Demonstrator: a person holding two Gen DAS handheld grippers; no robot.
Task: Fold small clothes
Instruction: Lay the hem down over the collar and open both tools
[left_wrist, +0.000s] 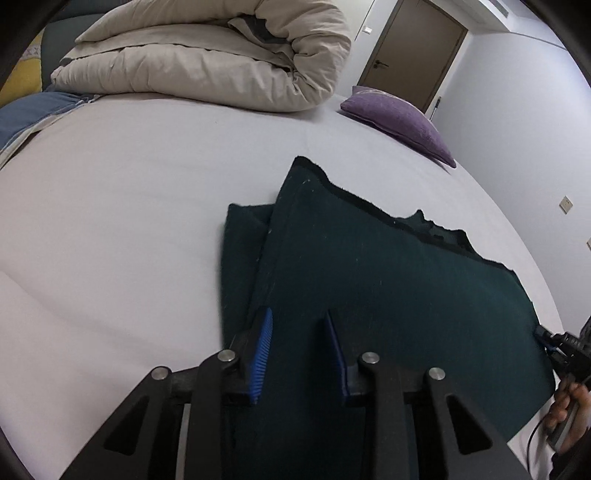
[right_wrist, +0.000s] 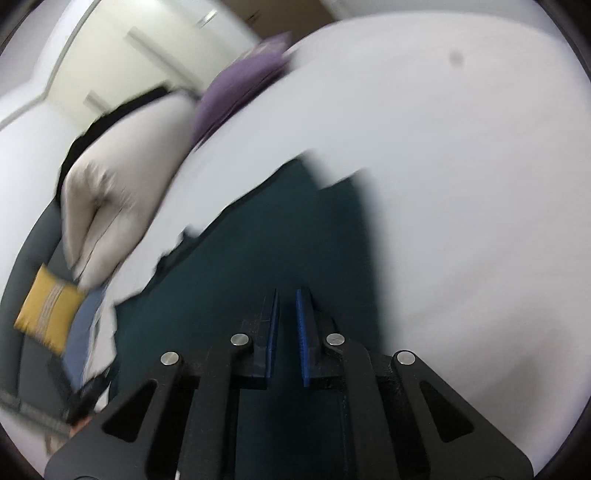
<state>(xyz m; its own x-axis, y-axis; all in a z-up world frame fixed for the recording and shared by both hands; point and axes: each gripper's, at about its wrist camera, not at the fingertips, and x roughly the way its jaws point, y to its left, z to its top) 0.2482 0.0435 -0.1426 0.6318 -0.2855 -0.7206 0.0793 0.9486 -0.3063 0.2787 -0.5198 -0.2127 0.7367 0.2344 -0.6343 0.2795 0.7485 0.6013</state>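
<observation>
A dark green garment (left_wrist: 388, 280) lies on the white bed sheet (left_wrist: 129, 206), partly folded, with a ragged black-edged far side. My left gripper (left_wrist: 299, 317) is open with its blue pads over the garment's near left part. In the left wrist view my right gripper (left_wrist: 546, 339) shows at the garment's right edge. In the blurred right wrist view my right gripper (right_wrist: 287, 295) stands over the garment (right_wrist: 240, 280) with a narrow gap between the blue pads; whether cloth is pinched is unclear.
A rolled beige duvet (left_wrist: 207, 55) lies at the far side of the bed. A purple cushion (left_wrist: 402, 118) sits at the far right. A blue cloth (left_wrist: 33, 114) is at the left edge. A yellow cushion (right_wrist: 48, 310) shows left. A brown door (left_wrist: 413, 51) is behind.
</observation>
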